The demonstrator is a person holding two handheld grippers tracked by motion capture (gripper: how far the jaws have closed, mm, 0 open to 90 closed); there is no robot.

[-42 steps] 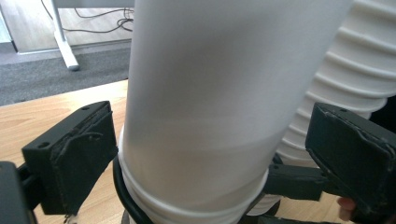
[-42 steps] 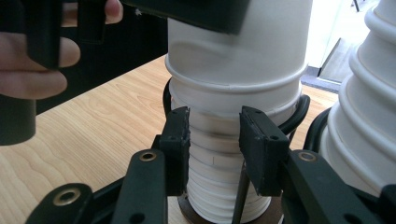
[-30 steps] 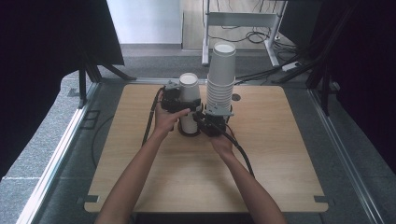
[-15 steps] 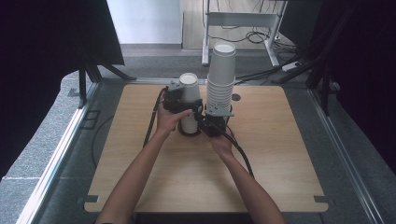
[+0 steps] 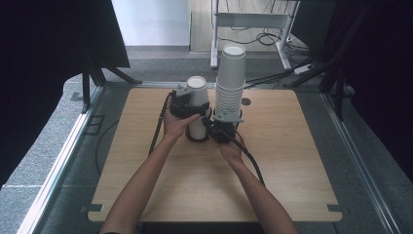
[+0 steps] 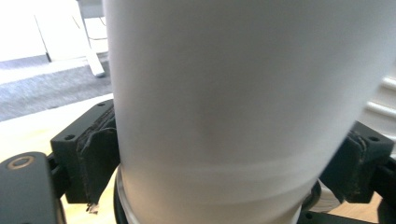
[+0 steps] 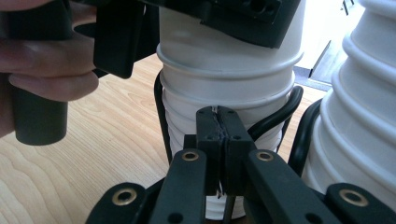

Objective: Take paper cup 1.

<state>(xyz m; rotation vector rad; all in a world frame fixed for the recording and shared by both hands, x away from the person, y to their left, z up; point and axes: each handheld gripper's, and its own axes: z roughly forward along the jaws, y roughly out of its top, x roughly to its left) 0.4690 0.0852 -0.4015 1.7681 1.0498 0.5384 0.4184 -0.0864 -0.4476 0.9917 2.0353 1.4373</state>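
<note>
Closest to me are my two arms, coming up over the wooden table (image 5: 292, 165). My hands meet in the middle of it.

My right claw (image 7: 218, 122) is pressed all the way shut. Its two black tips touch each other and hold nothing. It sits low, right in front of the bottom of the short stack of cups (image 7: 219, 93), and I think it is there to keep that stack steady.

My left claw (image 5: 187, 100) has its two jaws squeezed on the sides of the top cup (image 6: 233, 93). That cup is white paper and stands up straight. It is the top one of the short stack (image 5: 197, 109), which stands near the middle of the table.

Just beside it, on my right, is the tall stack of cups (image 5: 230, 80). The two stacks are close, and I cannot tell if they touch.

I think I am moving cups one at a time between the stacks. This cup is grabbed but not lifted off yet, so most of the job is still to do.

Counting: two stacks and two claws. The cups sit too tight inside each other for me to count them, but the tall stack has many rims.

Past the table I see grey floor (image 5: 160, 68) and some cables (image 5: 253, 36).
</note>
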